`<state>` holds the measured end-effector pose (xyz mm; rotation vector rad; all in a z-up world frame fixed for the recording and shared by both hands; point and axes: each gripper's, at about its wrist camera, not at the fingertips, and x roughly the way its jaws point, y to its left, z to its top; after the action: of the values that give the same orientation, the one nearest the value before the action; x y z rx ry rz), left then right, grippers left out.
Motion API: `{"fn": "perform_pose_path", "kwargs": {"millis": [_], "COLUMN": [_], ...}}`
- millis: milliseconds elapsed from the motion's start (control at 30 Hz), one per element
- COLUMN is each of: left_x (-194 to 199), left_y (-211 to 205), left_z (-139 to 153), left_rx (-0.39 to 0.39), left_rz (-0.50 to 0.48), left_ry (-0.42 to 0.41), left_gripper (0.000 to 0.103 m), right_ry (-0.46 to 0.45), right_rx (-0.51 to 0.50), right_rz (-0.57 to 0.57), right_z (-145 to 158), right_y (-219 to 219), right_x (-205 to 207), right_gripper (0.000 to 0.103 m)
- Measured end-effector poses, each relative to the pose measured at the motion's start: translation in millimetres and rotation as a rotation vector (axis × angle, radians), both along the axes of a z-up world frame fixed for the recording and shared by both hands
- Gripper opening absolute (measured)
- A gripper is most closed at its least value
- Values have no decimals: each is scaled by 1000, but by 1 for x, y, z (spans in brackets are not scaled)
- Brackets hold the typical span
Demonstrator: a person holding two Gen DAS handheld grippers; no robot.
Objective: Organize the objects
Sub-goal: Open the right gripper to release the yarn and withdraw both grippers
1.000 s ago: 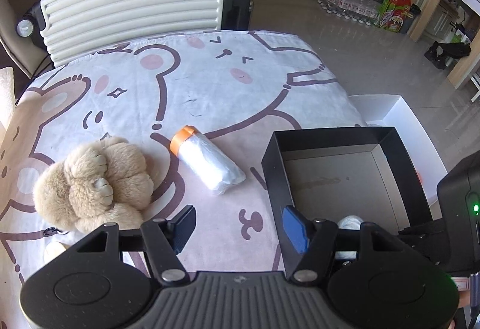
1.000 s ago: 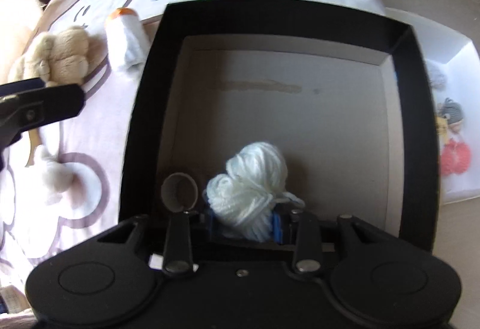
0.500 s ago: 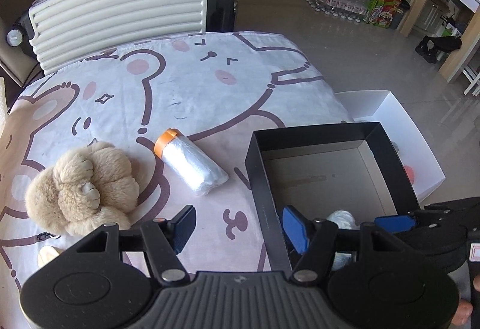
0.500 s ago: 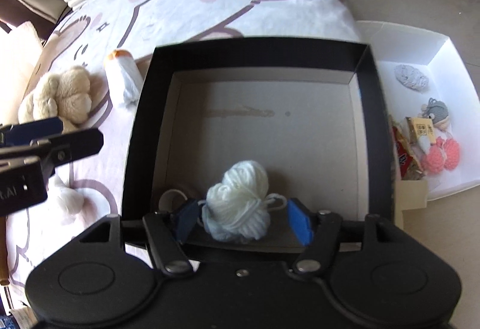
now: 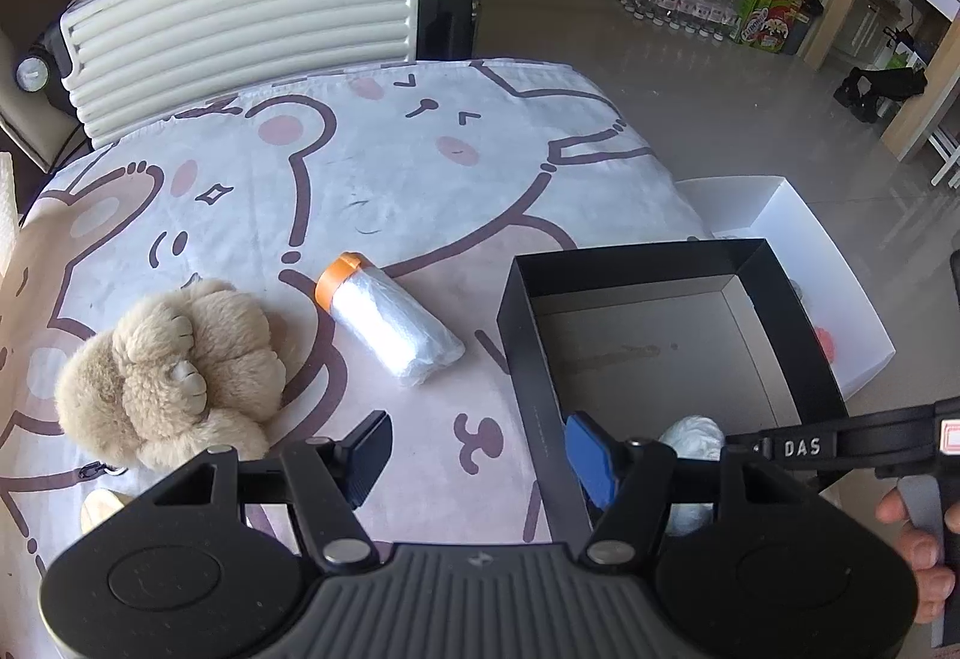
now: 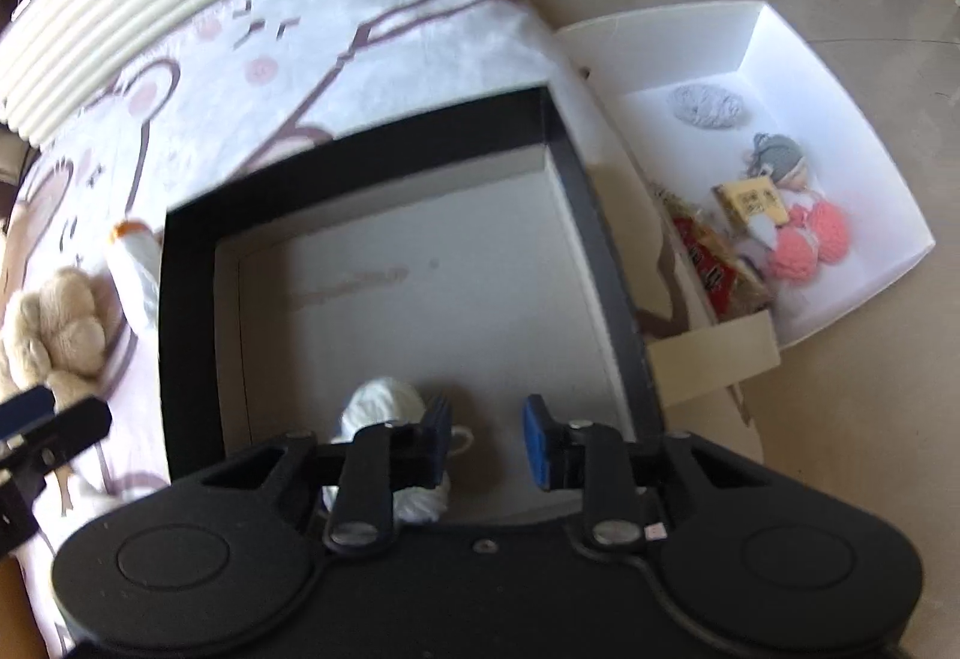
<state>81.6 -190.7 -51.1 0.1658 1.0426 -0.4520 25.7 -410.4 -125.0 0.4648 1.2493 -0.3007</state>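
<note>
Right wrist view: white yarn ball (image 6: 384,407) lies at the near wall inside the black box (image 6: 360,167), low centre of the frame, partly behind the left finger of the right hand-held gripper (image 6: 486,440)
Right hand-held gripper state: jaws closing, gap narrow, nothing between the blue pads; the yarn sits to the left of the gap, not gripped
Left wrist view: left hand-held gripper (image 5: 477,446) hangs at a middling opening, holding nothing; the box's black left wall (image 5: 540,419) runs up between its two fingers
Yarn from the left: white yarn ball (image 5: 690,434) shows just right of the blue pad, inside the box
Left of the box: plastic-wrapped roll with an orange cap (image 5: 390,323) and a tan plush toy (image 5: 174,365) lie on the bear-print sheet (image 5: 390,167)
Right of the box: white tray (image 6: 780,59) holding small knitted toys and a packet
Upper left of the frame: cream ribbed suitcase (image 5: 252,11)
Lower right, left view: a person's fingers (image 5: 918,545) on the other handle
</note>
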Motion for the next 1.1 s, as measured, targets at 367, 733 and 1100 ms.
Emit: {"fn": "perform_pose_path", "kwargs": {"millis": [367,733,1100], "left_x": [-2,-11,-21], "left_y": [2,-4,0], "left_z": [1,8,17], "left_rx": [8,11,30], "left_rz": [0,-11,-5], "left_ry": [-3,-25,-59], "left_gripper": [65,65,72], "right_ry": [-18,-148,-208], "right_rx": [-9,-143,-248], "right_rz": [66,68,35], "right_z": [9,59,87], "right_y": [18,21,24], "right_x": [-5,-22,-41], "right_gripper": [28,36,73]}}
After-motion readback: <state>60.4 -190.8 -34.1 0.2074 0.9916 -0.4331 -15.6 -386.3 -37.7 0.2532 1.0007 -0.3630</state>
